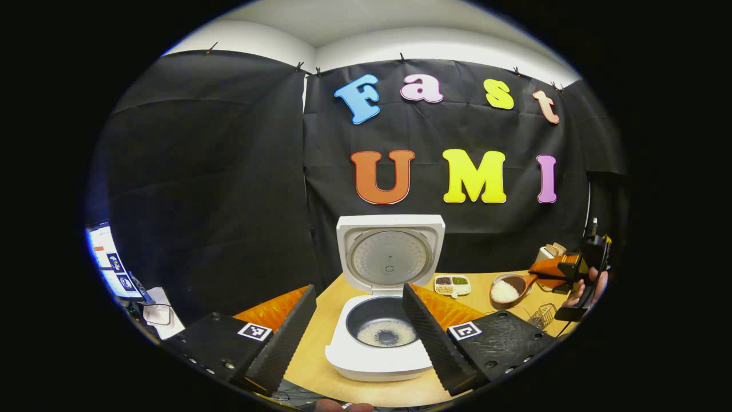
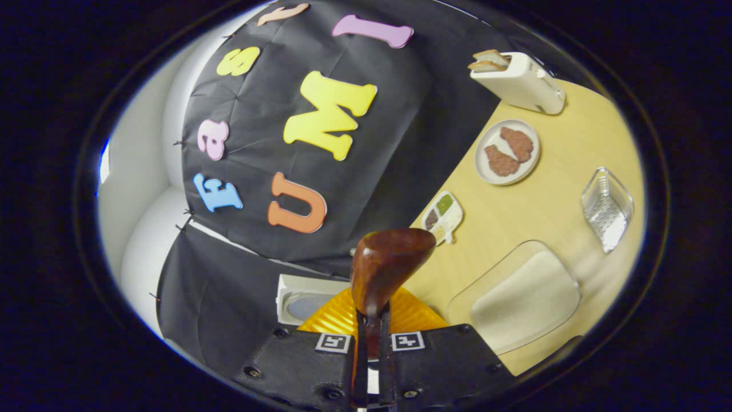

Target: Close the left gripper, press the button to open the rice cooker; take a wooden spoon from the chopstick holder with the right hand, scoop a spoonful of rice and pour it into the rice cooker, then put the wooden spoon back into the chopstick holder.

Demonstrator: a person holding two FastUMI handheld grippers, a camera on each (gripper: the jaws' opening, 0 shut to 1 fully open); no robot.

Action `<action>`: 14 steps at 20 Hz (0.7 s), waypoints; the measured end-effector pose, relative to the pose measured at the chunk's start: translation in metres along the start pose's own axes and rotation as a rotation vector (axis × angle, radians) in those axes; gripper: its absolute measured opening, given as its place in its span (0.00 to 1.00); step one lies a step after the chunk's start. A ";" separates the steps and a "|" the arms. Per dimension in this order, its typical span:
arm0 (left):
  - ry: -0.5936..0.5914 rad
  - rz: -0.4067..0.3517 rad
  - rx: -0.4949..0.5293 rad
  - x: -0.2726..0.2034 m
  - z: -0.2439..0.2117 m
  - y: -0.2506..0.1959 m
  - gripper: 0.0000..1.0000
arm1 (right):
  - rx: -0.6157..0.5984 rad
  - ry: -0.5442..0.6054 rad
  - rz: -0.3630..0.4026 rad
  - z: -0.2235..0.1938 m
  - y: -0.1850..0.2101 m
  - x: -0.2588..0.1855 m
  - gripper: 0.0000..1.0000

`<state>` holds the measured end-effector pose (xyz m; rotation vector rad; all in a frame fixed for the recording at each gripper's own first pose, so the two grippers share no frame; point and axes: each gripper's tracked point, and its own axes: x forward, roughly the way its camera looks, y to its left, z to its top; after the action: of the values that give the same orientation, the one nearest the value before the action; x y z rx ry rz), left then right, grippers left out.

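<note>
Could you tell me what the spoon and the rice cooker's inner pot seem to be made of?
The spoon, clamped in the right tool, looks like dark, glossy varnished wood: reddish-brown with a soft highlight on the bowl's back. The rice cooker's inner pot looks like dark grey, matte coated metal, probably non-stick, inside a white, smooth plastic-looking body.

The light is bright and even, with soft shadows. Straight lines bend near the edges. The clear rice box (image 2: 517, 300) looks a bit blurry.

Rice-laden wooden spoon (image 1: 510, 288) beside open rice cooker (image 1: 384, 320).
</note>
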<state>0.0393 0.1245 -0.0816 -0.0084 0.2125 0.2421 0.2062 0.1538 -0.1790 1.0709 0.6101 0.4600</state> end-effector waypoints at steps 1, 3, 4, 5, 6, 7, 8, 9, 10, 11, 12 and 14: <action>0.000 -0.003 -0.004 -0.003 -0.001 0.005 0.96 | -0.011 0.014 0.016 -0.008 0.014 0.013 0.12; -0.006 -0.008 -0.002 -0.006 -0.002 0.018 0.97 | -0.044 0.041 0.032 -0.029 0.035 0.038 0.12; -0.007 -0.008 -0.002 -0.007 -0.003 0.024 0.97 | -0.063 0.055 0.033 -0.039 0.041 0.050 0.12; -0.012 -0.022 -0.012 -0.009 -0.004 0.028 0.97 | -0.092 0.079 0.030 -0.051 0.045 0.062 0.12; -0.022 -0.035 -0.027 -0.012 -0.004 0.032 0.97 | -0.106 0.099 0.014 -0.065 0.044 0.075 0.12; -0.026 -0.041 -0.038 -0.014 -0.005 0.037 0.96 | -0.124 0.114 -0.008 -0.077 0.041 0.086 0.12; -0.029 -0.039 -0.043 -0.015 -0.007 0.042 0.96 | -0.148 0.129 -0.027 -0.088 0.038 0.097 0.12; -0.027 -0.030 -0.042 -0.016 -0.008 0.046 0.96 | -0.173 0.137 -0.052 -0.096 0.035 0.106 0.12; -0.026 -0.019 -0.041 -0.018 -0.011 0.053 0.97 | -0.200 0.146 -0.080 -0.104 0.029 0.114 0.13; -0.023 -0.007 -0.044 -0.021 -0.016 0.065 0.97 | -0.227 0.147 -0.106 -0.111 0.025 0.119 0.13; -0.019 0.002 -0.054 -0.021 -0.020 0.074 0.96 | -0.253 0.151 -0.130 -0.116 0.022 0.125 0.13; -0.009 0.021 -0.079 -0.021 -0.029 0.088 0.96 | -0.317 0.147 -0.170 -0.123 0.020 0.133 0.12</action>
<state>-0.0081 0.2043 -0.1035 -0.0833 0.1941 0.2708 0.2230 0.3263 -0.2348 0.6823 0.7250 0.4712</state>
